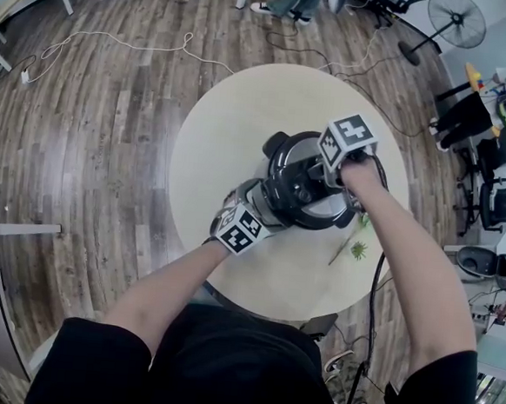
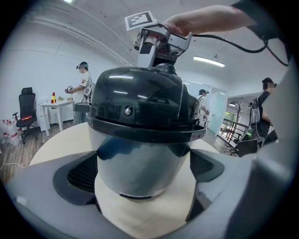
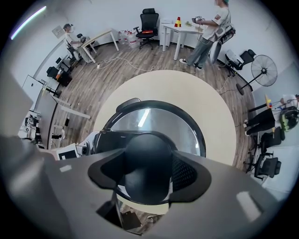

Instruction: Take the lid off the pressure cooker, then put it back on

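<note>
A pressure cooker (image 1: 302, 188) stands on a round pale table (image 1: 243, 109). Its black lid (image 2: 140, 98) sits on the steel body (image 2: 140, 163). My right gripper (image 1: 329, 172) points straight down over the lid, its jaws shut on the black knob (image 3: 145, 158) at the middle of the lid (image 3: 159, 116). From the near left, my left gripper (image 1: 266, 202) reaches in low. Its two pads (image 2: 84, 172) lie against the sides of the steel body, which fills the space between the jaws. In the left gripper view the right gripper (image 2: 161, 65) stands on top of the lid.
A small green sprig (image 1: 354, 247) lies on the table to the right of the cooker. A black cable (image 1: 375, 285) hangs from the right gripper. Office chairs (image 1: 497, 203) and a fan (image 1: 455, 21) stand to the right, with cords on the wooden floor (image 1: 117, 42).
</note>
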The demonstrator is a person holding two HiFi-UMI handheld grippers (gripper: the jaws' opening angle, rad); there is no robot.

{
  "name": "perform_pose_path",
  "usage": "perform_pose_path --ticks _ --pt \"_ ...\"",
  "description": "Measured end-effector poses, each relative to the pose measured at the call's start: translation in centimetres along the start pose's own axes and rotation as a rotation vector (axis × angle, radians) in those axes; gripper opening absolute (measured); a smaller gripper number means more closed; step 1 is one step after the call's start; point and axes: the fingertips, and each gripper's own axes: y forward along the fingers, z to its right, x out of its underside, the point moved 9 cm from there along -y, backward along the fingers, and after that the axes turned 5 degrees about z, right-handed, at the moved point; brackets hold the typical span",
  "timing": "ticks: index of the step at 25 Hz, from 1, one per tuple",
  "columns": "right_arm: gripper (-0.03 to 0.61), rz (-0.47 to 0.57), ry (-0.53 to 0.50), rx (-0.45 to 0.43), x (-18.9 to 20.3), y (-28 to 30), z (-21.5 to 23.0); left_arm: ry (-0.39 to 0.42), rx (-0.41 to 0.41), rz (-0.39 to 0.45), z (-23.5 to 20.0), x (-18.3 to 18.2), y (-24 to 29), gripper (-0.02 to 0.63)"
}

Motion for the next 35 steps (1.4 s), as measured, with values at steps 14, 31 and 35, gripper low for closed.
perform_pose_path --ticks 14,31,35 --pt "0.291 0.001 -0.14 -0.009 0.1 0.1 -0.3 0.01 0.002 -0.01 0.0 0.2 0.2 0.591" --pt "0.298 -0.057 -0.766 -0.015 0.7 0.2 -2.5 0.011 0.007 -0.022 -0.1 0.2 0.6 0.589" --pt "0.296 -0.059 -0.769 -0.009 0.5 0.3 -2.7 -0.001 0.011 -0.023 -0.3 0.2 0.5 0.588"
